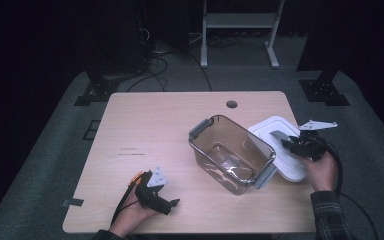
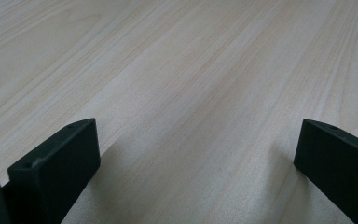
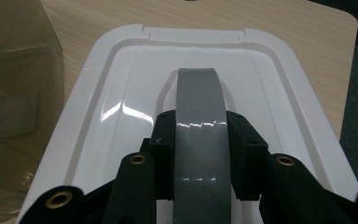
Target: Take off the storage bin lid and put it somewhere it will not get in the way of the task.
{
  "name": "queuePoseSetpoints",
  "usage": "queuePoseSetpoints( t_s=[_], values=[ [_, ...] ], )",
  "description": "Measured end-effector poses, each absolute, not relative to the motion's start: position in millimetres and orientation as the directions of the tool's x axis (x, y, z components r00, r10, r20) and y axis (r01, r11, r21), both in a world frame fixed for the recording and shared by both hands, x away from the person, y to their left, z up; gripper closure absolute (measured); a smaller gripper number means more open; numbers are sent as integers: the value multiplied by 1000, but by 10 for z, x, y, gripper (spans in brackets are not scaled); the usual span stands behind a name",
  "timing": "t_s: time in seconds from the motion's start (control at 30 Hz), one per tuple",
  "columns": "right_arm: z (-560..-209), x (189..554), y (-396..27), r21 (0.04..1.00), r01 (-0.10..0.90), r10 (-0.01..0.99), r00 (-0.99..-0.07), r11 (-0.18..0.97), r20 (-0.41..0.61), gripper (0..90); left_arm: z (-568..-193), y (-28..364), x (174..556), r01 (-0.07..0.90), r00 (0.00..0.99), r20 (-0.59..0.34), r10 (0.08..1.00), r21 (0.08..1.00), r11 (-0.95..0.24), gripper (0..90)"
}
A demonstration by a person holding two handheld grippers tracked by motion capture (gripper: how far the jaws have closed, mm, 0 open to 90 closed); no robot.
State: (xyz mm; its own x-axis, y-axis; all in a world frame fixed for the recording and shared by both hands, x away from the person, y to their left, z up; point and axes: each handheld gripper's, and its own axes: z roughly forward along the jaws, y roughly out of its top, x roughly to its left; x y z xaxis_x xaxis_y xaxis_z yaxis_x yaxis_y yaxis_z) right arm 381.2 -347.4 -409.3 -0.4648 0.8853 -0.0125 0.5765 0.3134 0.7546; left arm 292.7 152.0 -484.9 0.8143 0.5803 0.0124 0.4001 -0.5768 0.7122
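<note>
Right gripper (image 3: 200,154) clamped on grey handle (image 3: 199,126) of white lid (image 1: 280,150), at tabletop's right edge beside clear box (image 1: 230,152); left gripper (image 1: 167,202) apart, empty, near front edge

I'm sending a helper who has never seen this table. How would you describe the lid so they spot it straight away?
Start at the wooden table and go to its right edge, beside the clear brown tub. The lid lies flat there, partly tucked behind the tub. It is the one white thing on the table, a rounded rectangle with a grey handle across its middle, and the right gripper is closed on that handle.
</note>
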Motion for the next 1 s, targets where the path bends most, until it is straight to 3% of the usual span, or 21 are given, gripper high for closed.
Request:
queuePoseSetpoints(
  t_s=[1.0],
  values=[
    [-4366,3983,-3283,720,595,868,-496,357,-22,660,-4849,1521,2930,397,816,15,577,712,-579,0]
  ],
)
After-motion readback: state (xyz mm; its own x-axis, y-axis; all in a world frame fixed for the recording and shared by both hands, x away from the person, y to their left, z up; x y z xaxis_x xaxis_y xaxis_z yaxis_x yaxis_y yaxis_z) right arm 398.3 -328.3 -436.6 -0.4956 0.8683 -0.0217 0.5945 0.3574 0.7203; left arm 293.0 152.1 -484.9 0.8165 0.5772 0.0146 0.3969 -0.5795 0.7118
